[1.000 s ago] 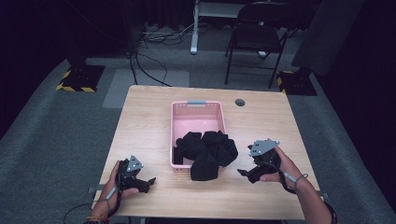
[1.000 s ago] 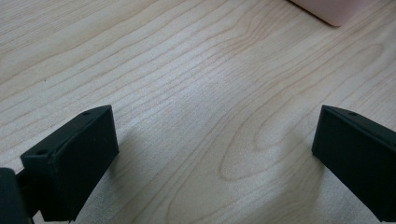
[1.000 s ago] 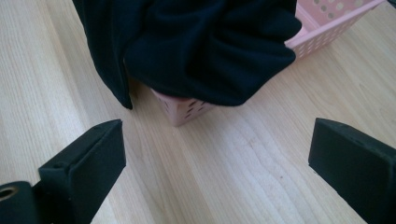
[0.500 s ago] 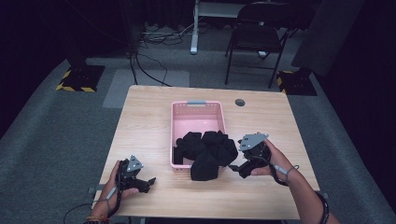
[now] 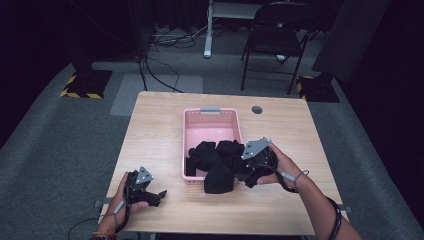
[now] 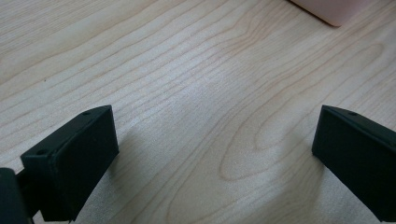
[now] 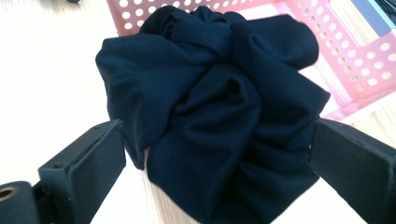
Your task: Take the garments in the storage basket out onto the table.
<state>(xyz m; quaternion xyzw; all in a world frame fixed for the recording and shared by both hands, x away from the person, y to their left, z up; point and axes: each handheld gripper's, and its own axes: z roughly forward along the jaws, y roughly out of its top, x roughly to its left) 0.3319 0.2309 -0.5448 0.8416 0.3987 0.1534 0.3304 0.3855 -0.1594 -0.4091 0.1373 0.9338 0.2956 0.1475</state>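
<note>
The high view looks forward and down from above the person's side, taking in the whole wooden bench [image 5: 165,125], the grey floor around it and a folding chair [image 5: 272,35] beyond the far edge. The left gripper view sits low and very close to the bench top, facing along its own two jaws across bare wood toward a corner of the pink basket [image 6: 334,9]. The right gripper view is equally close, aimed between its jaws at the black cloth [image 7: 215,107] spilling from that basket. All three views share the basket and the bench surface.
</note>
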